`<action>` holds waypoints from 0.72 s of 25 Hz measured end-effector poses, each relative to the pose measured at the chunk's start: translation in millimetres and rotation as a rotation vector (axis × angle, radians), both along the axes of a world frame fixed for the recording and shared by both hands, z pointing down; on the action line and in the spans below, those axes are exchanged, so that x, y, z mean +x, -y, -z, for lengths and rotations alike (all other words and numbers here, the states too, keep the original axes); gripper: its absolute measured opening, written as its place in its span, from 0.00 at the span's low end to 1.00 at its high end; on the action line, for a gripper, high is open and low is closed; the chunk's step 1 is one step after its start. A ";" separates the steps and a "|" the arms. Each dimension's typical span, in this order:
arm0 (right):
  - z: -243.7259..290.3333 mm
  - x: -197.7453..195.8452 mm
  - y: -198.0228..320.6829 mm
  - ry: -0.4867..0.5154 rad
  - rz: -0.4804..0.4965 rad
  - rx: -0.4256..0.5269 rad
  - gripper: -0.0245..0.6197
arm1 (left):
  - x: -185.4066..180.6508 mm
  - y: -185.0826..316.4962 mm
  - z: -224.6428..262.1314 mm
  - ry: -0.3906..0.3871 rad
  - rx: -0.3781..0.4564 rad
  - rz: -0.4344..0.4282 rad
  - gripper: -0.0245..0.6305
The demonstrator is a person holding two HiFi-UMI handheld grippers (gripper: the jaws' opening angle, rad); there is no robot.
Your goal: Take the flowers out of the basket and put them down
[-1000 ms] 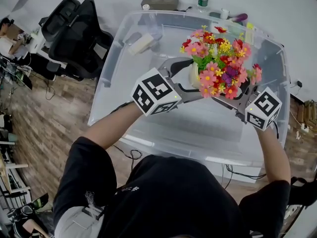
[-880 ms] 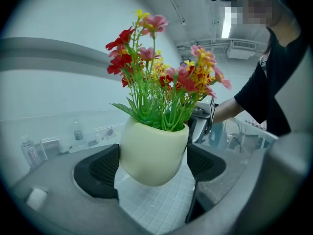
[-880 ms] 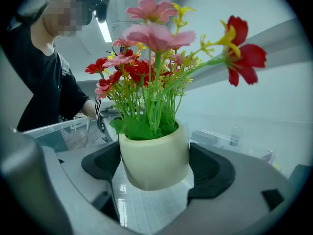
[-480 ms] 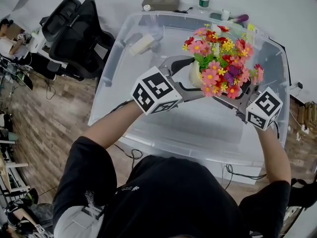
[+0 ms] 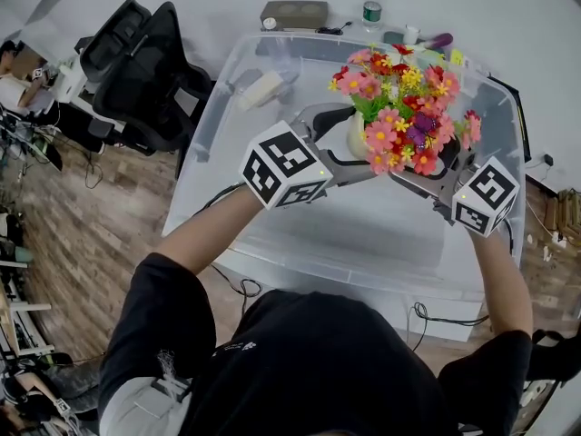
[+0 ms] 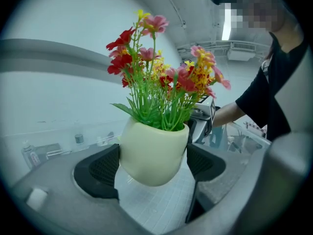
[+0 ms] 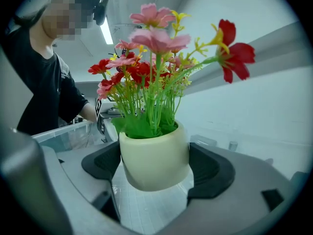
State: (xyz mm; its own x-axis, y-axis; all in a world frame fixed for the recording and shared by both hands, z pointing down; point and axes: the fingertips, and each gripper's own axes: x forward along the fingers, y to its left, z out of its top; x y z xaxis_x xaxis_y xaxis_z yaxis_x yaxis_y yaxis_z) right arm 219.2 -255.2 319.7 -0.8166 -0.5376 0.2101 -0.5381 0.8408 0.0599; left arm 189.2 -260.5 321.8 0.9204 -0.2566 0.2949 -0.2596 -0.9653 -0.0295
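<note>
Flowers (image 5: 404, 107) in cream pot (image 6: 152, 151), held over tub (image 5: 195, 143) toward its 1 o'clock corner; pot looks clear of tub floor. Left gripper (image 6: 152, 163) clamped on pot sides; right gripper (image 7: 155, 168) clamped likewise from opposite side. Step in hand: lift-out, probably midway. Next: raise pot above rim, keep upright, carry past wall, set down outside. Tub otherwise holds pale block (image 5: 259, 84) at 11 o'clock, little else visible
</note>
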 end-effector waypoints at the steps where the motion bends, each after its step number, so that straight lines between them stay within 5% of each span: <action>1: 0.5 -0.2 -0.4 0.002 0.000 -0.001 0.73 | -0.2 -0.4 0.6 -0.001 0.001 0.000 0.71; 18: 8.7 -3.1 -1.3 -0.001 0.004 0.018 0.73 | -3.4 -1.7 9.1 -0.014 0.025 0.008 0.71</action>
State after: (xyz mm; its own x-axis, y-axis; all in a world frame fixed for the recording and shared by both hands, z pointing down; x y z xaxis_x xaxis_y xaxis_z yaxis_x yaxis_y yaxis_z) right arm 216.1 -253.8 311.0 -0.8189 -0.5377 0.2008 -0.5343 0.8419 0.0758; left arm 185.7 -258.8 312.7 0.9222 -0.2713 0.2757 -0.2681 -0.9621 -0.0500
